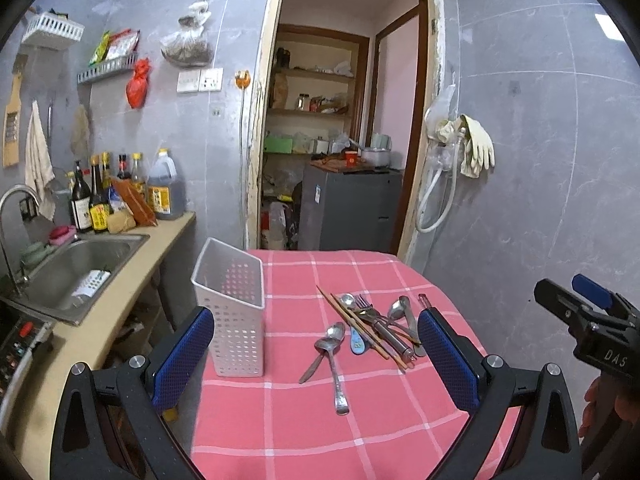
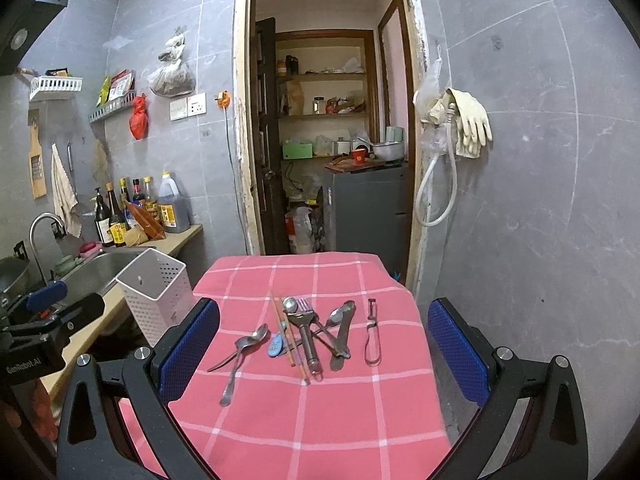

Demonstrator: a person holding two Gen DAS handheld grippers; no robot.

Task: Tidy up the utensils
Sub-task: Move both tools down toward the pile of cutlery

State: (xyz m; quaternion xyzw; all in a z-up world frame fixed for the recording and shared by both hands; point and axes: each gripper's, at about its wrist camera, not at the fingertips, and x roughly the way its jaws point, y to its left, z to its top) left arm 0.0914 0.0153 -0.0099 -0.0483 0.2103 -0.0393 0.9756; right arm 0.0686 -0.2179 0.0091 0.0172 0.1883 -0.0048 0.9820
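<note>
A pile of utensils lies on the pink checked tablecloth: spoons, a fork, wooden chopsticks, a blue ceramic spoon and a peeler. Two metal spoons lie apart, nearer to me. A white perforated utensil holder stands upright at the table's left edge. My left gripper is open and empty, held above the near part of the table. In the right wrist view the pile, the peeler and the holder show; my right gripper is open and empty.
A counter with a steel sink and sauce bottles runs along the left. A doorway behind the table opens onto shelves and a grey cabinet. Rubber gloves and a hose hang on the right wall.
</note>
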